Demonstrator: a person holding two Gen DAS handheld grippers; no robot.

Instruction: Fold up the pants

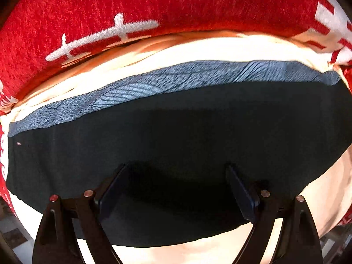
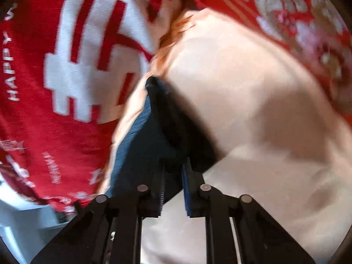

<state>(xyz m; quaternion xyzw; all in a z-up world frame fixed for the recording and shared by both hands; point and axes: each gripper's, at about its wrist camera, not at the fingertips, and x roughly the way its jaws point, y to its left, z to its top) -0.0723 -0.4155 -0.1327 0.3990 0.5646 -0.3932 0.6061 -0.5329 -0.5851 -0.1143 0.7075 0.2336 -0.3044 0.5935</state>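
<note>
Covering cream sheet (image 1: 198,50), red blanket (image 1: 176,2)

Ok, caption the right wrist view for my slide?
Right gripper shut on dark pants over a cream sheet.

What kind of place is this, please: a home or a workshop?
Probably a home, likely a bed or sofa: dark pants lie on a cream sheet over a red blanket printed with white characters and "HAPPY".

Left gripper (image 1: 176,189) — black linkage arms studded with round silver pins, flat dark-blue pads (image 1: 241,192). Right gripper (image 2: 173,189) — same black arms, silver pins, ribbed blue-edged pads (image 2: 188,194).
</note>
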